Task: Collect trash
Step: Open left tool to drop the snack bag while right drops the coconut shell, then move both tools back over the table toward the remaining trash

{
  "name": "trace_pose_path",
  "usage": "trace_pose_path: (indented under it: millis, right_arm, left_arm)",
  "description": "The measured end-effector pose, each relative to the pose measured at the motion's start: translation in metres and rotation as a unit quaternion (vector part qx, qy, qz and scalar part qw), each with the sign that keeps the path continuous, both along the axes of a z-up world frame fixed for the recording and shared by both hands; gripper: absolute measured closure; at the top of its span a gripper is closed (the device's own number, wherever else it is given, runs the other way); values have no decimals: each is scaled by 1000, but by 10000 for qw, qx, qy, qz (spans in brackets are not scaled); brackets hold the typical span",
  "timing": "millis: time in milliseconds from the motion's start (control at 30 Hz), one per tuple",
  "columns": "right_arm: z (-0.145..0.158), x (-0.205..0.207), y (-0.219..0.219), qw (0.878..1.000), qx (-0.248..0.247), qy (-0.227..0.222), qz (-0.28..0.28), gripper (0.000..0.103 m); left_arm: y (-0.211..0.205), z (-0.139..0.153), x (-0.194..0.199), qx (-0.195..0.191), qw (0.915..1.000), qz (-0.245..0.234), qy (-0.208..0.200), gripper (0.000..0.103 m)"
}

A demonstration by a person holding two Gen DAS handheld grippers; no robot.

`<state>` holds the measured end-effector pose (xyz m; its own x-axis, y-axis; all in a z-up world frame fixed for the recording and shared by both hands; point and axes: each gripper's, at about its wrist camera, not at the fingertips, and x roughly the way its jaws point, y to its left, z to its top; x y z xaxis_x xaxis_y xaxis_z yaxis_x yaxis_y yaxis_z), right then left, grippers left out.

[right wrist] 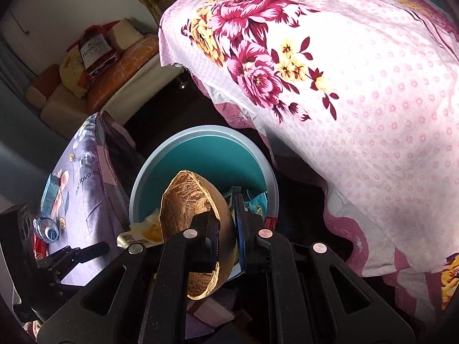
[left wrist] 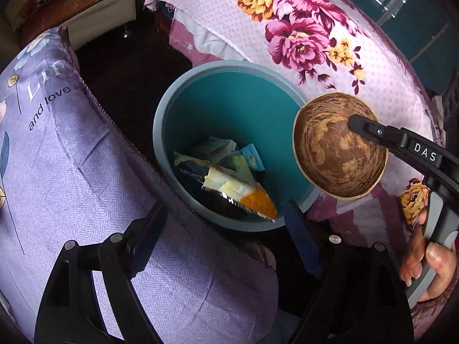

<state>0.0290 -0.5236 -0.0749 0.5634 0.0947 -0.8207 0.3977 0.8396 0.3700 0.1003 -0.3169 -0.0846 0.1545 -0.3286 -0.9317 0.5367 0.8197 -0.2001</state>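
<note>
A teal trash bin with a grey rim stands on the dark floor between two covered seats; it also shows in the right wrist view. Several wrappers lie inside it. My right gripper is shut on the rim of a brown half coconut shell and holds it over the bin's right edge; the shell and the right gripper also show in the left wrist view. My left gripper is open and empty above the bin's near rim.
A purple printed cushion lies left of the bin, with a water bottle, a red can and a carton on it. A pink floral cloth covers furniture at the right. A sofa stands behind.
</note>
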Motion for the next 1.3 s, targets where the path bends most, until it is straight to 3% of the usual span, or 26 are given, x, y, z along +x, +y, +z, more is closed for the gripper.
trace_pose_path:
  millis: [533, 800, 1167, 1233, 1267, 1300]
  right_arm:
    - [-15, -1, 1, 9987, -400, 317, -87, 89]
    - [-34, 0, 1, 9977, -359, 554, -127, 88]
    - [-30, 2, 7, 9977, -332, 589, -67, 87]
    - [-27, 2, 9, 9978, -319, 571, -47, 71]
    - [-24, 2, 11, 9979, -336, 559, -30, 54]
    - [-21, 2, 14, 9979, -375, 532, -7, 46]
  left_arm:
    - [17, 8, -7, -191, 9998, 109, 21, 16]
    - [29, 12, -10, -258, 9995, 193, 44, 15]
    - [44, 16, -8, -339, 9988, 364, 34, 15]
    - [48, 17, -9, -346, 9986, 390, 30, 14]
    - [50, 17, -10, -359, 9985, 403, 30, 14]
    - [52, 18, -11, -378, 9984, 416, 31, 14]
